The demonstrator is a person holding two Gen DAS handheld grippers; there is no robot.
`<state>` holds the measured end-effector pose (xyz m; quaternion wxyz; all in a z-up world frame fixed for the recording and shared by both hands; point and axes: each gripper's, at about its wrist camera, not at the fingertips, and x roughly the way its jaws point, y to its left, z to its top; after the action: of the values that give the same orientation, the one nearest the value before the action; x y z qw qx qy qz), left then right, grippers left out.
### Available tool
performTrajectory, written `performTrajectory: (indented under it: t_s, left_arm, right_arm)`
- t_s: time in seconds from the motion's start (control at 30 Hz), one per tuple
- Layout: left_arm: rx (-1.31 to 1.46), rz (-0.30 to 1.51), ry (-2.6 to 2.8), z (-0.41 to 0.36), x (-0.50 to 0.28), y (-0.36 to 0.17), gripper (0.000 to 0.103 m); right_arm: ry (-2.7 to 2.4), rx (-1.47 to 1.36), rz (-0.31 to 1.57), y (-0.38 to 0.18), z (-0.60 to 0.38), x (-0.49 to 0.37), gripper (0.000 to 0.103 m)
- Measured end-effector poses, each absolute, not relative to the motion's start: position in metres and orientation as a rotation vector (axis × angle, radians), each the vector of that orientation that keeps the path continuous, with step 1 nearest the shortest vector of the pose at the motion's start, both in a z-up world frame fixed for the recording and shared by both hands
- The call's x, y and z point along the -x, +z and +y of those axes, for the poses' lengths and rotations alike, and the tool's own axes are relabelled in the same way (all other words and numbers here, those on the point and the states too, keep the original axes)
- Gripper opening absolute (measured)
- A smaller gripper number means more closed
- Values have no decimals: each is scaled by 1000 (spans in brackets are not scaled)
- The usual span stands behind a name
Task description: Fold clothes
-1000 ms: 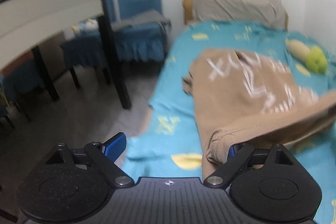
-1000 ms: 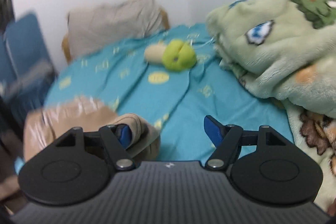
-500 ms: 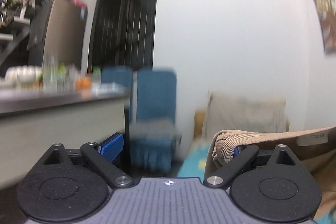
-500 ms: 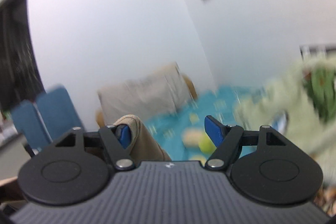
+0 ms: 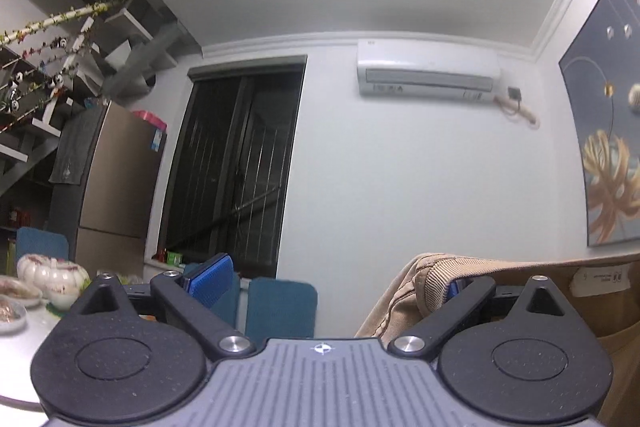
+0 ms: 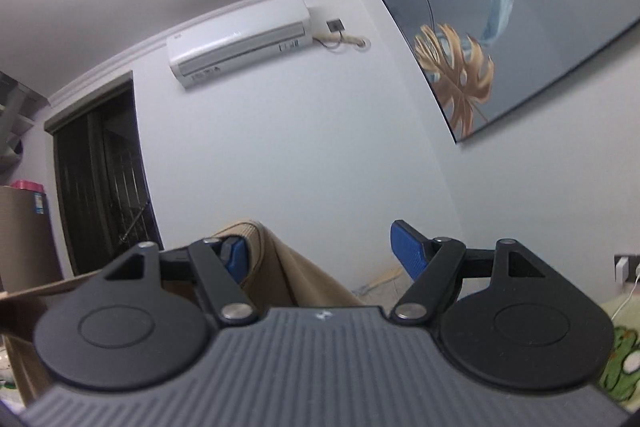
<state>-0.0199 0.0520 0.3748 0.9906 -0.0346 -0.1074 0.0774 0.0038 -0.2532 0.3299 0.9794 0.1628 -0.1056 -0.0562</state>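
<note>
A tan garment hangs in the air between both grippers. In the left wrist view its ribbed edge is draped over the right blue finger; the left finger stands far apart, so my left gripper is open with the cloth hooked on it. In the right wrist view the tan garment is draped over the left finger, and the right finger is bare. My right gripper is open. Both cameras point up at the wall and ceiling; the bed is out of view.
An air conditioner hangs high on the white wall beside a dark window. A large painting is on the right wall. A table with white dishes is at the left. A green blanket shows lower right.
Both grippers have swung up from the bed and lifted the tan garment into the air. The views went from the bedspread to the wall and ceiling. The jaws stayed wide apart.
</note>
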Motion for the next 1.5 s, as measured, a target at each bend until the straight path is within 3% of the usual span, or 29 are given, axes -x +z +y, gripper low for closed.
performTrajectory:
  t_s: [0.2,0.43,0.67,0.93,1.13,1.23,1.27,1.33,1.5]
  left_arm:
    - [54,-159,154,36,-9,386,99]
    - [89,15,169,31,-150,310,99]
    - [56,145,197,6,-317,177,100]
    - [-4,360,196,-8,-484,-34,100]
    - [-43,564,168,-6,-579,-174,96]
    - [-40,604,127,-2,-573,-167,95]
    - [-39,615,113,0,-570,-163,96]
    - [-36,639,85,2,-564,-157,97]
    - [-28,698,14,10,-550,-140,103]
  right_arm:
    - [-105,-279,-160,337,-265,-23,75]
    - [-131,-234,-22,276,-262,-122,75]
    - [-182,-217,162,161,-268,-279,75]
    - [-212,-247,355,-34,-287,-474,73]
    - [-214,-249,566,-162,-297,-560,73]
    - [-111,-279,738,-202,-293,-583,73]
    - [-88,-284,760,-205,-291,-580,80]
    - [-74,-284,737,-191,-286,-557,89]
    - [-37,-287,678,-158,-276,-499,87]
